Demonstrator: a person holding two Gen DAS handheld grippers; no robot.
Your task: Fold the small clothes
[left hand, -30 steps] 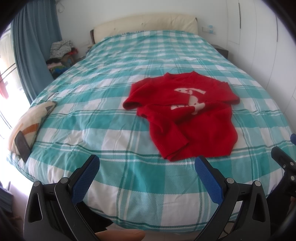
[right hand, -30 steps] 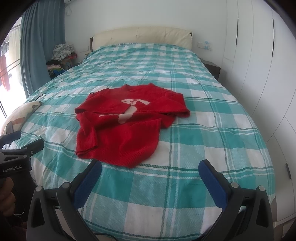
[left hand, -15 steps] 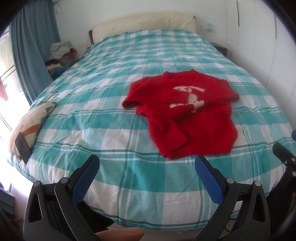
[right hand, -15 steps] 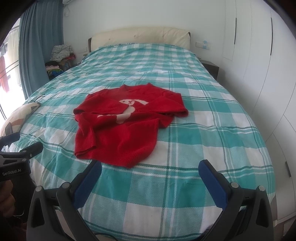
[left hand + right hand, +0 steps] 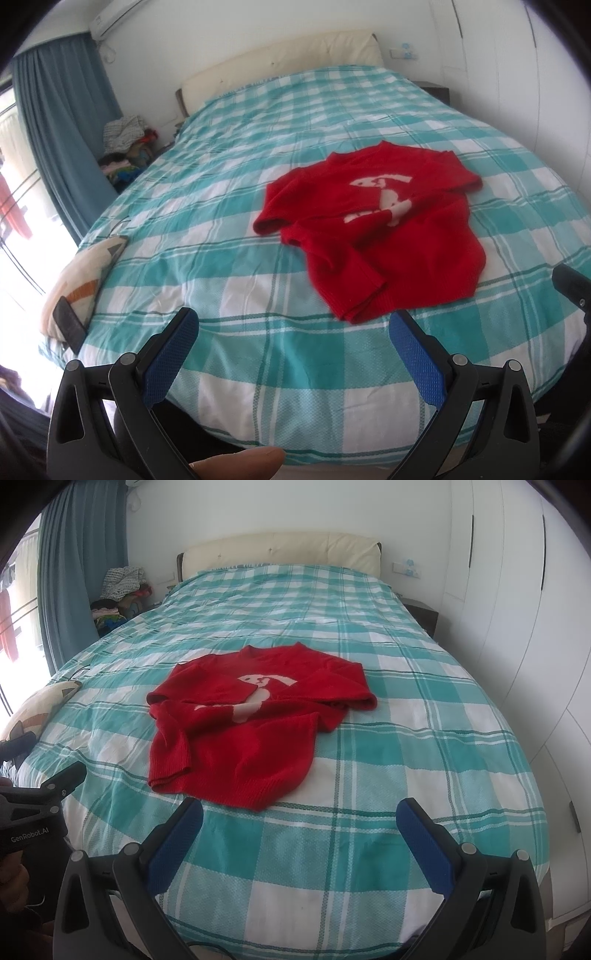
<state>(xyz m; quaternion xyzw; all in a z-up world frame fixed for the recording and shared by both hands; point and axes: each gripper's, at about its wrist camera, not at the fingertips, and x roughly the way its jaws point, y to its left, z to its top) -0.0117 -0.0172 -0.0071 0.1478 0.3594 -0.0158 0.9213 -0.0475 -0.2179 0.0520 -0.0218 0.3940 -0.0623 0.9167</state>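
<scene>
A small red sweater (image 5: 380, 225) with a white figure on its chest lies rumpled on the teal-and-white checked bed (image 5: 229, 229), sleeves folded in over the body. It also shows in the right wrist view (image 5: 255, 720). My left gripper (image 5: 293, 325) is open and empty above the bed's near edge, left of the sweater's hem. My right gripper (image 5: 299, 812) is open and empty, just short of the hem. The left gripper's body (image 5: 33, 812) shows at the right view's left edge.
A cushion with a dark phone on it (image 5: 79, 295) lies at the bed's left edge. Clothes are piled (image 5: 118, 594) by the blue curtain (image 5: 74, 572). White wardrobe doors (image 5: 524, 627) stand on the right. A cream headboard (image 5: 280, 550) stands behind.
The left view has tilted and shifted a little, so the sweater sits further right in it. The right view has barely moved. Both grippers stay open.
</scene>
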